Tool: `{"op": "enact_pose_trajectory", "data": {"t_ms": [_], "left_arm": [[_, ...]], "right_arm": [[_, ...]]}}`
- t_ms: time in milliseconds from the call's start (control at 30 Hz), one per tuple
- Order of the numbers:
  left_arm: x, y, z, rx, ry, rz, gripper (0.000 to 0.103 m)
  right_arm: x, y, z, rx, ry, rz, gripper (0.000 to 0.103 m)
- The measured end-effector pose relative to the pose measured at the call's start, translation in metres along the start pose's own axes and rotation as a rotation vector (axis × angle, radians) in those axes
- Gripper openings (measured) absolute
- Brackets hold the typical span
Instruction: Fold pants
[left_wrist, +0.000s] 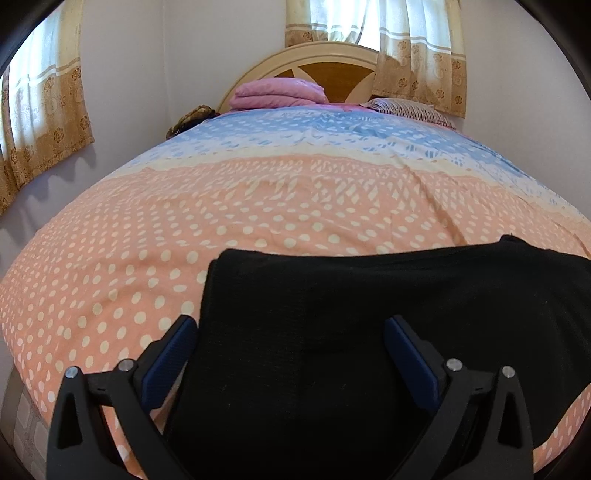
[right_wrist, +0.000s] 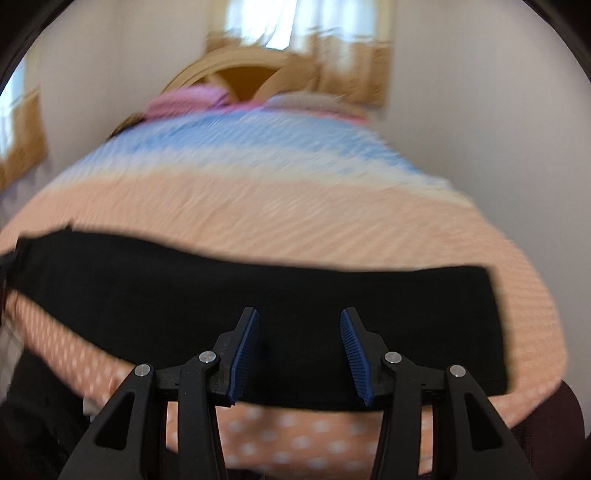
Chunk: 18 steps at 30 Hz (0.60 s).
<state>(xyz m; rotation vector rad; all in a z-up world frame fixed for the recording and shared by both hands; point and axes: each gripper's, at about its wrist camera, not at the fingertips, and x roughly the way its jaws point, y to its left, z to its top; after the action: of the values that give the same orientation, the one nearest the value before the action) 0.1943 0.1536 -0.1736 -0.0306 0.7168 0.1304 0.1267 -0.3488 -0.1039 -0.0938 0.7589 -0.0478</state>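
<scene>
Across the near end of the bed lie the black pants (left_wrist: 369, 317), spread flat as a long band that runs from 9 to 3 o'clock in the right wrist view, one squared end at about 4 o'clock there. In the left wrist view the other end shows a straight edge at about 10 o'clock of the gripper, and the cloth fills the lower middle and right of the frame.

Over that end hangs the left gripper (left_wrist: 290, 332), its jaws wide apart, blue pads facing each other with the pants beneath them, nothing pinched. At the near long edge of the band sits the right gripper (right_wrist: 299, 325), jaws also apart (narrower than the left), pads clear of the cloth as far as the blurred frame lets me tell.

Under the pants lies a cover (left_wrist: 155, 236), peach with white dots near the camera, turning to cream and then blue bands toward 12 o'clock, with a few shallow creases at 2 o'clock. At the far end a folded pink blanket (left_wrist: 277, 94) rests at 12 o'clock against a rounded headboard (left_wrist: 332, 70), and a striped pillow (left_wrist: 406, 107) lies at 1 o'clock. Patterned curtains (left_wrist: 417, 48) hang behind the headboard and at 9 o'clock on pale walls (left_wrist: 147, 74).
</scene>
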Motion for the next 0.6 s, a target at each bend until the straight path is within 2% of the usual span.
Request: {"op": "enact_pose_trajectory", "data": {"t_ms": [100, 133, 267, 400, 533, 600], "left_arm": [[-0.002, 0.005, -0.002, -0.016, 0.002, -0.002, 0.103], [-0.003, 0.006, -0.003, -0.016, 0.002, 0.002, 0.103], [-0.019, 0.003, -0.008, 0.023, -0.038, 0.047, 0.103], [-0.031, 0.005, -0.008, 0.056, -0.084, 0.078, 0.103], [-0.007, 0.026, -0.004, 0.027, -0.031, 0.136, 0.103], [0.002, 0.038, -0.001, -0.024, 0.008, 0.065, 0.103]], "right_arm": [[0.024, 0.008, -0.02, 0.019, 0.123, 0.03, 0.048], [0.025, 0.007, -0.026, 0.017, 0.133, 0.026, 0.048], [0.012, 0.016, -0.023, -0.026, 0.144, 0.01, 0.048], [0.005, 0.035, -0.01, -0.072, 0.091, 0.076, 0.048], [0.029, 0.07, -0.005, -0.155, 0.158, 0.079, 0.048], [0.032, 0.081, -0.005, -0.168, 0.158, 0.106, 0.048]]}}
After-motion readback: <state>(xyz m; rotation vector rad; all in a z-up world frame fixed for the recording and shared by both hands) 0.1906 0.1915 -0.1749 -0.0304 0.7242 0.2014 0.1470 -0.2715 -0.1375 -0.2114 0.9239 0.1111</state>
